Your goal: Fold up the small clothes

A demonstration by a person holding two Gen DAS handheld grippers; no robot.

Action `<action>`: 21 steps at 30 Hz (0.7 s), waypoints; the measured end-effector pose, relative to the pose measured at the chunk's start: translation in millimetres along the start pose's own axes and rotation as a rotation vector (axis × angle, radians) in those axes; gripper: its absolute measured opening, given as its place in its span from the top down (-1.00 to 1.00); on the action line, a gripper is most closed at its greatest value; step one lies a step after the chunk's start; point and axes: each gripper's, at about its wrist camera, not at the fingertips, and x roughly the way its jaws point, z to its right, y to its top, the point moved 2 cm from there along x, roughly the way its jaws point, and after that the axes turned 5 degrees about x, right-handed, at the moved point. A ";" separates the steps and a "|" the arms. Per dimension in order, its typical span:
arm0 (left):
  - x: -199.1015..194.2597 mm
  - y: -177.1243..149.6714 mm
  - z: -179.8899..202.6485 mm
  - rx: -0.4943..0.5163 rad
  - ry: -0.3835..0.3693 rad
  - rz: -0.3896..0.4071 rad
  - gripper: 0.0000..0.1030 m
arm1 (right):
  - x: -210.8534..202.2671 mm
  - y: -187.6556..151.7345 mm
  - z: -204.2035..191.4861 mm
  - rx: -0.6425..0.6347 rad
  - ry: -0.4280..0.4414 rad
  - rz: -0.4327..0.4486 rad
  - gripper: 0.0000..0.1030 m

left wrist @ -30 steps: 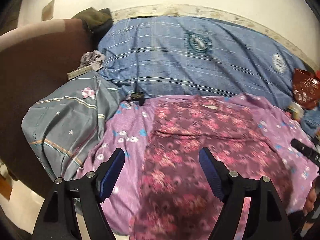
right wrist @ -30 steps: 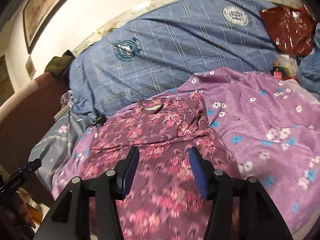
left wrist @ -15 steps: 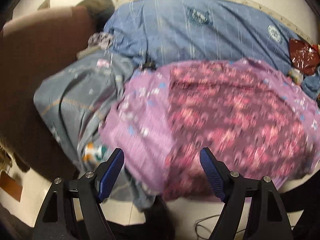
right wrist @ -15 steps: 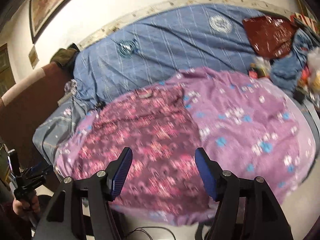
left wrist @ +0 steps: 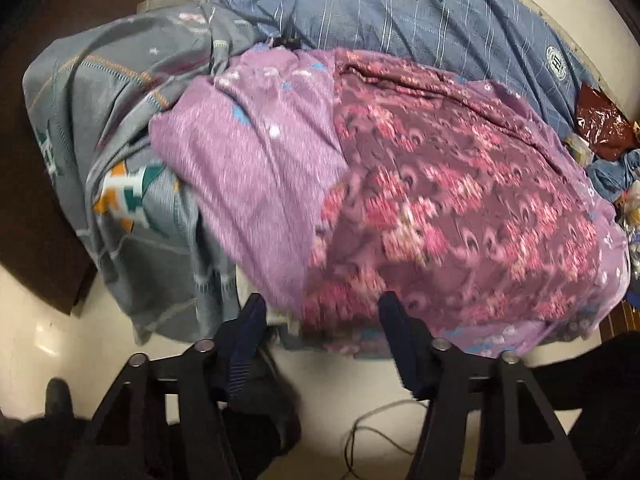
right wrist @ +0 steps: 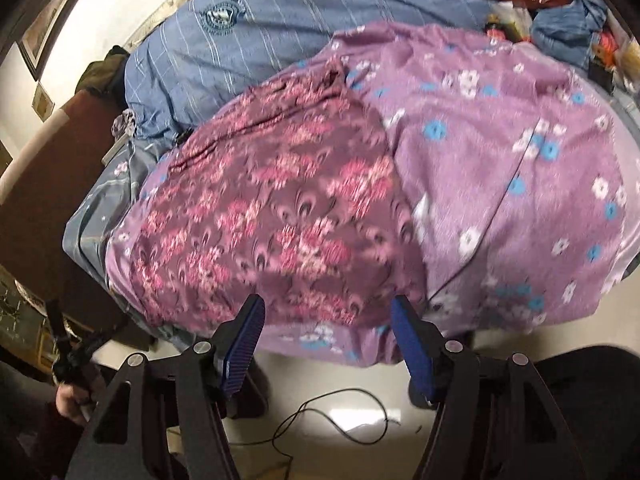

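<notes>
A maroon garment with pink flowers (left wrist: 448,208) lies spread flat on a purple flowered bedsheet (left wrist: 256,160); it also shows in the right wrist view (right wrist: 272,216) on that sheet (right wrist: 500,160). Its near hem hangs at the bed's front edge. My left gripper (left wrist: 320,332) is open and empty, held above the floor just short of the hem. My right gripper (right wrist: 326,336) is open and empty, also just off the bed's front edge, below the hem.
A blue striped quilt (left wrist: 400,12) lies along the wall behind. A grey patterned blanket (left wrist: 120,140) hangs off the left. A dark red bag (left wrist: 604,128) and clutter sit at the right. A cable (right wrist: 332,420) lies on the pale floor. A brown headboard (right wrist: 36,184) stands left.
Both grippers have pulled back and up from over the garment to beyond the bed's front edge; the floor now shows beneath them. Both stayed open. The garment has not moved.
</notes>
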 end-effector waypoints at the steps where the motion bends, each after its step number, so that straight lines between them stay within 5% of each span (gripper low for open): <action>1: 2.4 4.9 -3.0 -0.002 -0.002 0.022 -0.06 | 2.1 -2.4 -0.5 0.001 0.001 -0.008 -0.30; 5: 8.6 21.5 -5.7 0.014 -0.067 0.080 -0.06 | 7.1 -3.7 -2.7 0.000 -0.011 -0.017 -0.30; 9: 28.8 19.5 -4.2 0.060 -0.138 0.028 -0.06 | 12.3 -1.2 -4.7 0.005 -0.012 -0.022 -0.30; 11: 42.3 12.5 -8.2 0.056 -0.170 -0.028 0.14 | 15.1 0.4 -5.0 0.002 -0.017 -0.024 -0.30; 12: 46.5 10.8 -12.0 0.042 -0.191 -0.049 0.52 | 16.8 1.4 -4.4 0.002 -0.022 -0.023 -0.30; 13: 48.0 11.3 -15.4 0.031 -0.207 -0.059 0.68 | 18.6 2.6 -3.2 0.005 -0.027 -0.023 -0.30; 18: 53.8 17.7 -34.6 -0.042 -0.227 -0.058 0.65 | 26.9 11.0 7.8 0.046 -0.042 -0.020 -0.30; 20: 52.8 14.2 -35.7 -0.044 -0.192 -0.069 0.38 | 29.5 14.1 11.9 0.062 -0.042 -0.021 -0.30; 21: 55.1 14.3 -37.2 -0.044 -0.170 -0.081 0.08 | 30.8 15.3 13.5 0.066 -0.044 -0.021 -0.30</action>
